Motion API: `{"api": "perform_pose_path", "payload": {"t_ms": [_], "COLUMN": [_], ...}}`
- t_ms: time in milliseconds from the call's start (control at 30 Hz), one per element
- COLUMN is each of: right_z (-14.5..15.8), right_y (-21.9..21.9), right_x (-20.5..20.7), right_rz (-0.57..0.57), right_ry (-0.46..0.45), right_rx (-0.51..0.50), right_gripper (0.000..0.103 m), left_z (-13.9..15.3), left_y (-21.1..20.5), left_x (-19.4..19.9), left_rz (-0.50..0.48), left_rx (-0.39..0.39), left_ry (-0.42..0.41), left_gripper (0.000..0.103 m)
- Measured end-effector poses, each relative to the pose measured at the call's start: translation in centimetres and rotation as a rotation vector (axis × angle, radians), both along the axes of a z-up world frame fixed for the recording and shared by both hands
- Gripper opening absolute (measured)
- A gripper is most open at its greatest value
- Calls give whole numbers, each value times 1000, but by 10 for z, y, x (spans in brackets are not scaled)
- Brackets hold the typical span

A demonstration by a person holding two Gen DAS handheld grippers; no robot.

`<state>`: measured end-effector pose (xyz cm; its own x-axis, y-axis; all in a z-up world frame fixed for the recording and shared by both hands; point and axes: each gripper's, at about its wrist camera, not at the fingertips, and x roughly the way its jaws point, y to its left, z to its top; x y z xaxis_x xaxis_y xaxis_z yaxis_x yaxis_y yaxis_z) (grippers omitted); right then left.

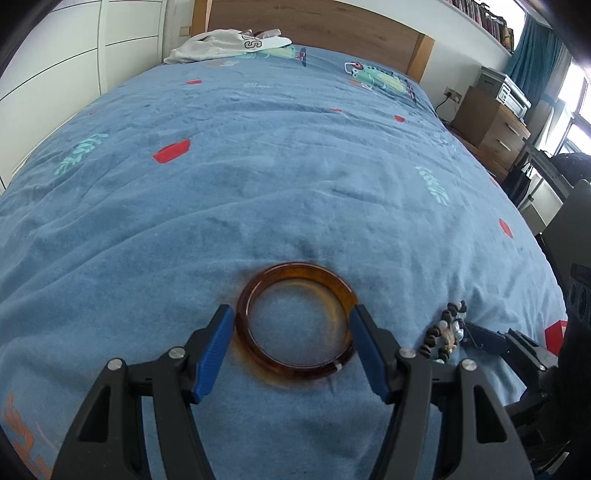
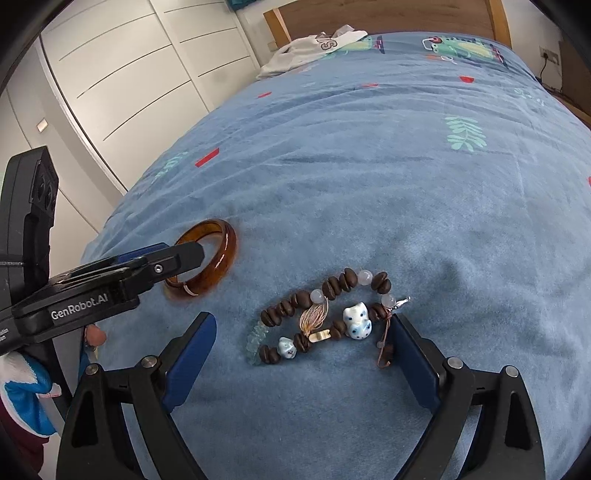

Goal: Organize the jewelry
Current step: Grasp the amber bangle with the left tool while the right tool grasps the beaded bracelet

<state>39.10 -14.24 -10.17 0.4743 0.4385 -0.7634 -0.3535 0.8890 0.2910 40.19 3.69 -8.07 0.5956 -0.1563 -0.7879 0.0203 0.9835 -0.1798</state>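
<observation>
An amber bangle (image 1: 295, 271) lies on the blue bedspread (image 1: 295, 166). My left gripper (image 1: 290, 314) is shut on it, a blue pad against each side. From the right wrist view the bangle (image 2: 225, 258) looks slightly tilted, with one left finger (image 2: 181, 256) in front of it. A bead bracelet (image 2: 349, 277) with dark beads, pale stones and a white-and-blue cat charm (image 2: 356, 319) lies loosely on the bedspread (image 2: 369, 184). My right gripper (image 2: 303, 318) stands wide open around it, pads clear of the beads. The bracelet (image 1: 447, 325) also shows in the left wrist view.
A white garment (image 1: 229, 46) lies by the wooden headboard (image 1: 314, 22). White wardrobe doors (image 2: 129, 74) run along the bed's left edge. A wooden drawer unit (image 1: 491, 129) with a printer stands to the right. A blue-and-white sleeve (image 2: 22, 398) shows at the lower left.
</observation>
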Motion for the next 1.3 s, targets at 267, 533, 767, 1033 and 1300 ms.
{"api": "perform_pose_path", "payload": {"t_ms": [267, 533, 767, 1033, 1300], "right_z": [-4, -7, -6, 8, 43], "right_y": [11, 5, 3, 0, -16], "right_x": [7, 9, 2, -30, -81], "right_rz": [16, -23, -3, 18, 1], "right_ry": [-28, -36, -32, -31, -63], "right_rx": [-35, -49, -44, -27, -4], "right_gripper": [93, 34, 17, 16, 16], "left_z": [-11, -18, -17, 0, 33], "left_y": [-5, 2, 17, 14, -1], "left_x": [12, 8, 1, -27, -75], "left_rz": [-1, 58, 84, 71, 28], "left_rx": [7, 60, 87, 102, 110], "left_ry": [7, -5, -2, -16, -45], "left_gripper": [63, 47, 11, 10, 10]}}
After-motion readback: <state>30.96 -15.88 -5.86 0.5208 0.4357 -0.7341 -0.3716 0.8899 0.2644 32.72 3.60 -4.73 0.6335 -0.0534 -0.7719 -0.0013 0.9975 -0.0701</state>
